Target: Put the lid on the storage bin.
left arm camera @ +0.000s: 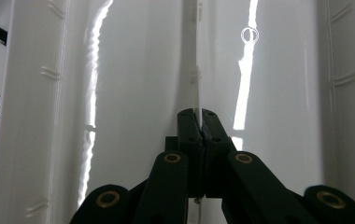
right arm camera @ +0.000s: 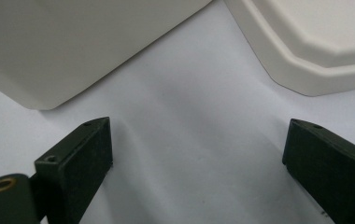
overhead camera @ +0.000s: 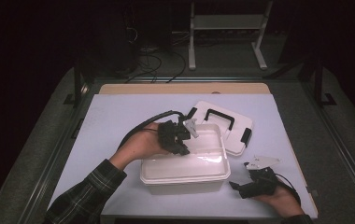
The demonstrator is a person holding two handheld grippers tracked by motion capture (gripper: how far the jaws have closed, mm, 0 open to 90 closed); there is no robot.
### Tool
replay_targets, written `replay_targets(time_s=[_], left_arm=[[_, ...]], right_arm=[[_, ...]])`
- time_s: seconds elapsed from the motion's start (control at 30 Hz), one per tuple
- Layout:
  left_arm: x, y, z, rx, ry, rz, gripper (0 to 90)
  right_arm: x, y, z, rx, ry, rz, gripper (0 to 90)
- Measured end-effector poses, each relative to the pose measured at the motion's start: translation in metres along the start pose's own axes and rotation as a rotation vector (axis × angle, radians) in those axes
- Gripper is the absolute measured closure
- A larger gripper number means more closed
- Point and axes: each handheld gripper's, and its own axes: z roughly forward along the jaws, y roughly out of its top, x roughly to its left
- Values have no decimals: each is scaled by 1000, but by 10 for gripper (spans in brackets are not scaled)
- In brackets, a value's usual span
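left tool [overhead camera: 183, 150] dips closed into box [overhead camera: 166, 171]; right tool [overhead camera: 241, 183] rests splayed.

Dark room, grey floor [overhead camera: 40, 140], white frame [overhead camera: 227, 28], floor cables [overhead camera: 159, 63]

Table [overhead camera: 119, 112], pale lilac-white top with a wooden strip along its far edge: bears one open white plastic box [overhead camera: 185, 173] and, touching its far right corner, a white lid [overhead camera: 222, 122] with black handle and clips.

I note the open storage box [overhead camera: 185, 169] at the tabletop's [overhead camera: 119, 112] near centre, its lid [overhead camera: 222, 126] lying flat behind-right, touching it. My left gripper [overhead camera: 181, 140] reaches into the box; right gripper [overhead camera: 248, 184] sits right of it.
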Motion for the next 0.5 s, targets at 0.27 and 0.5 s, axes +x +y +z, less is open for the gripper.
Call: replay_targets(time_s=[0.27,0.5], left_arm=[[2,0,0,-3,-13,-7,881],[3,-1,-8,-33,-5,-28,627]], right_arm=[[0,0,0,0,0,0,77],[0,0,0,-1,-1,0,77]])
